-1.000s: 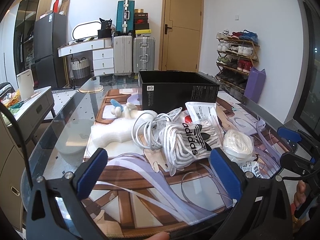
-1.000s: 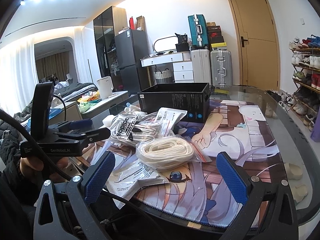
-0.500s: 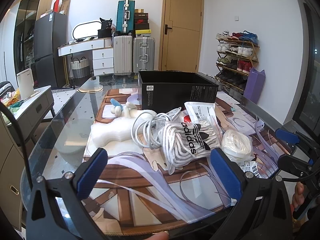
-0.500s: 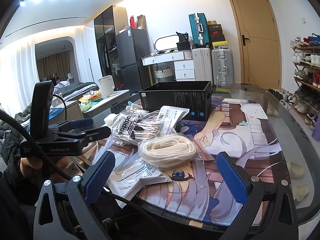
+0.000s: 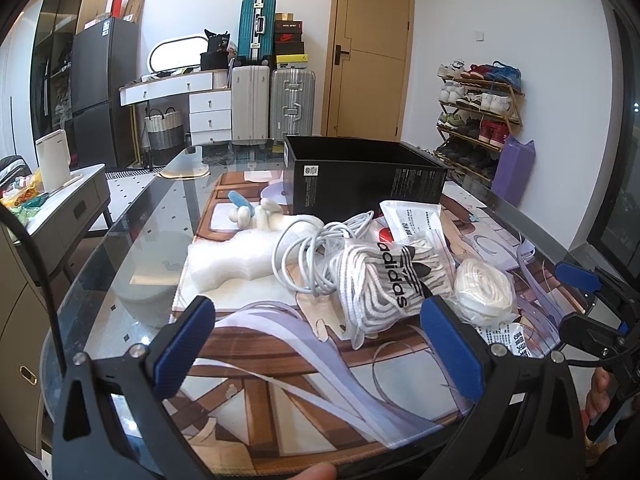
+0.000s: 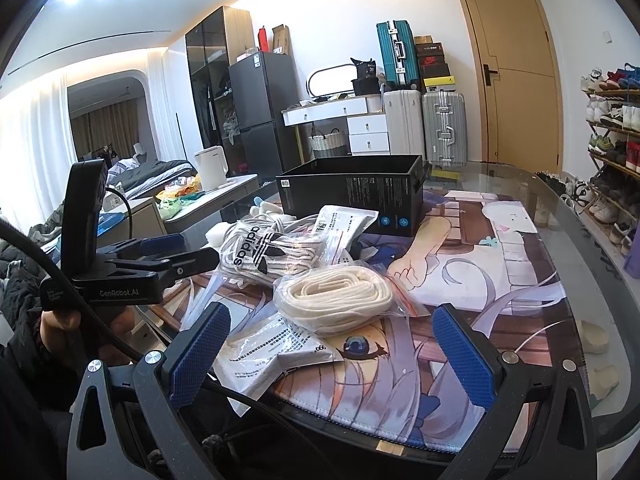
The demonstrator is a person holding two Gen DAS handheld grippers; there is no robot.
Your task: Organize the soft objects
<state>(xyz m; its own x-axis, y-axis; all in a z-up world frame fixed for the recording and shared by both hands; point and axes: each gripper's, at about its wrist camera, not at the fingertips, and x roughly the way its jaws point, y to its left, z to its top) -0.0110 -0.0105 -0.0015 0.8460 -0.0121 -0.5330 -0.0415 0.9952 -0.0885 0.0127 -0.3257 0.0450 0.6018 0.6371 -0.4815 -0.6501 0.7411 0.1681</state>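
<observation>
A pile of soft things lies on the printed mat: a bagged Adidas lace bundle (image 5: pixel 390 280) (image 6: pixel 272 250), a bagged cream lace coil (image 5: pixel 486 290) (image 6: pixel 340 294), a white cable (image 5: pixel 308 252), a white foam piece (image 5: pixel 228 258), a small plush (image 5: pixel 256 210) and white packets (image 6: pixel 276 350). An open black box (image 5: pixel 360 178) (image 6: pixel 356 192) stands behind them. My left gripper (image 5: pixel 320 344) is open and empty, just short of the Adidas bundle. My right gripper (image 6: pixel 330 356) is open and empty, in front of the cream coil.
The glass table (image 5: pixel 120 248) carries the mat; its rounded edge (image 6: pixel 600 280) runs on the right. Suitcases (image 5: pixel 272 104), a drawer unit, a shoe rack (image 5: pixel 476 120) and a door stand beyond. A side cabinet (image 5: pixel 60 200) is at the left.
Both grippers have edged slightly forward toward the pile. Nothing on the table has moved and both stay open.
</observation>
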